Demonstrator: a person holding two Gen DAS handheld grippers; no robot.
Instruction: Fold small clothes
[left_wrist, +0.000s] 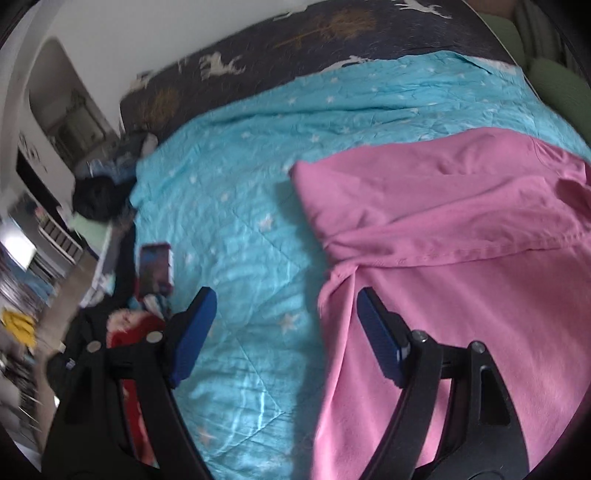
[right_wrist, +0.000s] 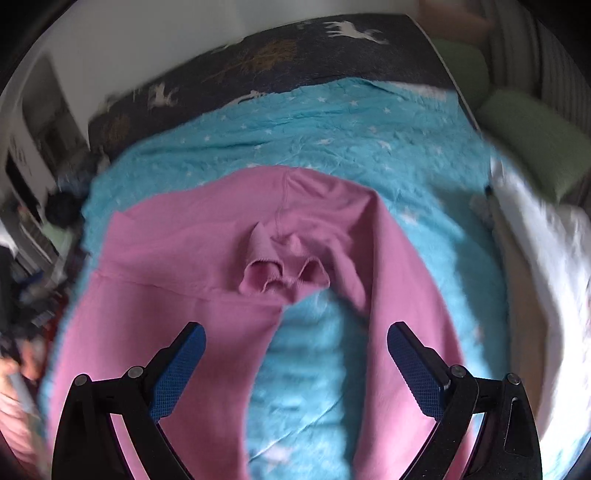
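Note:
A pink garment (left_wrist: 443, 229) that looks like small trousers lies on a turquoise star-print quilt (left_wrist: 229, 192). In the left wrist view my left gripper (left_wrist: 286, 295) is open over the quilt. Its right finger (left_wrist: 376, 332) hangs over the garment's left edge and nothing is between the jaws. In the right wrist view the pink garment (right_wrist: 184, 240) spreads two legs toward the camera, with a bunched crotch seam between them. My right gripper (right_wrist: 295, 328) is open above the strip of quilt (right_wrist: 306, 350) between the legs, holding nothing.
A phone in a red case (left_wrist: 155, 266) lies at the quilt's left edge, above a red item (left_wrist: 136, 325). A dark deer-print blanket (left_wrist: 295, 48) covers the far end. Green pillows (right_wrist: 528, 136) and white cloth (right_wrist: 535, 240) lie on the right. Clutter fills the floor at left.

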